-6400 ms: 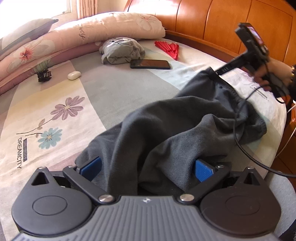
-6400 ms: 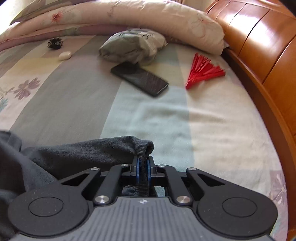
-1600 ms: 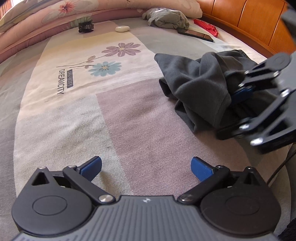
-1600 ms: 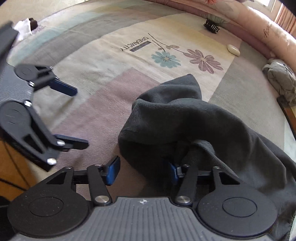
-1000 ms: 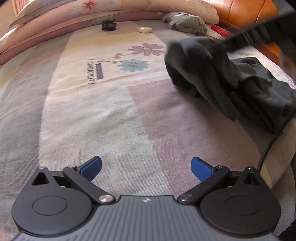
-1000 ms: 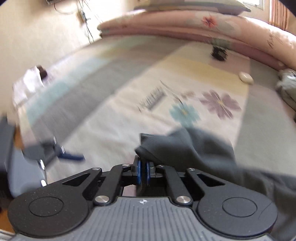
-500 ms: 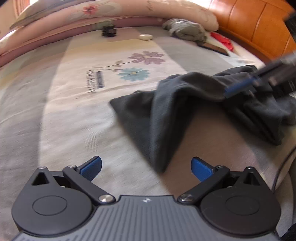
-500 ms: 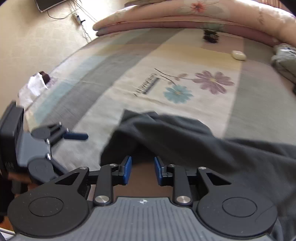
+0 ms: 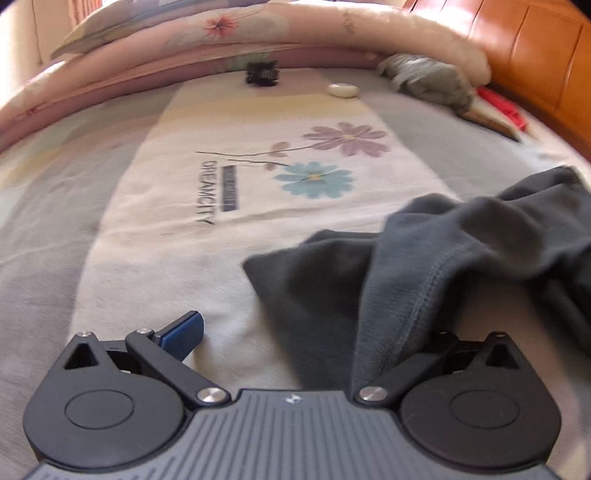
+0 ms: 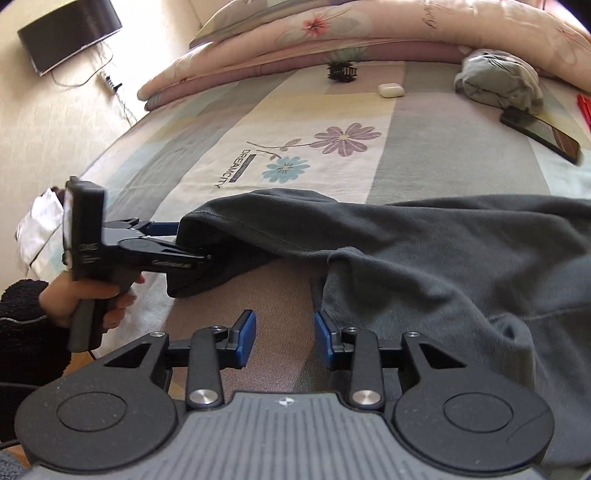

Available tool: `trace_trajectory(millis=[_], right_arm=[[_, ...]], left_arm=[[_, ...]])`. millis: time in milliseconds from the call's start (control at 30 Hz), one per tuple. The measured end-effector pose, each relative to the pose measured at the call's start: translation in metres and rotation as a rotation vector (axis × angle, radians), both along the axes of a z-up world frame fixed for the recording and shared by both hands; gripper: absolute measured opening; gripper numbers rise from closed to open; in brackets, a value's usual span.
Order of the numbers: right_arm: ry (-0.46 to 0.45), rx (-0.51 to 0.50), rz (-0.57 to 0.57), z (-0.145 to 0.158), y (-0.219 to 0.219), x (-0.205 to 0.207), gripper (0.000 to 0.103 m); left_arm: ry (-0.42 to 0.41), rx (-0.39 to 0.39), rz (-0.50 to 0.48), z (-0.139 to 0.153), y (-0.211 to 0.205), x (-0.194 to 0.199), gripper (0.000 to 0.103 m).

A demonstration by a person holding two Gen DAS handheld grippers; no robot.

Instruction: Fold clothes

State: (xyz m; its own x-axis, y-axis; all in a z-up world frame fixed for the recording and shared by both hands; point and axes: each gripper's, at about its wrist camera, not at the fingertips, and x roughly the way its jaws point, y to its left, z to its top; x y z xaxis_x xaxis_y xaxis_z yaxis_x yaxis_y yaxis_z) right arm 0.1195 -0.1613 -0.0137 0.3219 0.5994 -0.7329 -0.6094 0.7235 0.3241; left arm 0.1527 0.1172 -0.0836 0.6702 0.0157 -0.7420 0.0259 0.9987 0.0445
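Note:
A dark grey garment [image 10: 406, 236] lies rumpled across the floral bedspread [image 10: 325, 173]. In the right wrist view a hand holds my left gripper [image 10: 190, 240] at the garment's left end, its jaws spread around the cloth edge. In the left wrist view the left gripper [image 9: 306, 332] is open; one blue finger [image 9: 184, 332] shows and grey fabric [image 9: 443, 258] covers the other. My right gripper [image 10: 284, 339] is open over bare bedspread, nothing between its fingers, with its right finger against a fold of the garment.
Far up the bed lie a black hair clip [image 9: 262, 74], a white earbud case [image 9: 343, 89], a grey bundle [image 9: 424, 79], a phone [image 10: 539, 136] and a red fan [image 9: 502, 107]. Pillows [image 9: 221, 33] line the back, with a wooden headboard [image 9: 535, 48] at right.
My right gripper, shut on the garment a second ago, has let go and opened wider. The left gripper has moved forward onto the garment's end, so cloth now covers its right finger.

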Motion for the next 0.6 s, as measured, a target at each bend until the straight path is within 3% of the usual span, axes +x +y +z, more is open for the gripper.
trace_trajectory(millis=[100,333,600], right_arm=[[-0.015,0.001,-0.015,0.001,-0.004,-0.002,0.041],[-0.045,0.011,-0.052,0.004,-0.014,-0.004,0.044],[-0.065,0.011,-0.11,0.006,-0.033,-0.003,0.046]], left_arm=[[-0.043,0.082,0.04,0.011,0.007,0.009,0.103],[-0.138,0.178,0.115,0.046,0.029,0.052,0.103],[-0.302,0.266,0.093,0.104,0.015,0.099,0.103]])
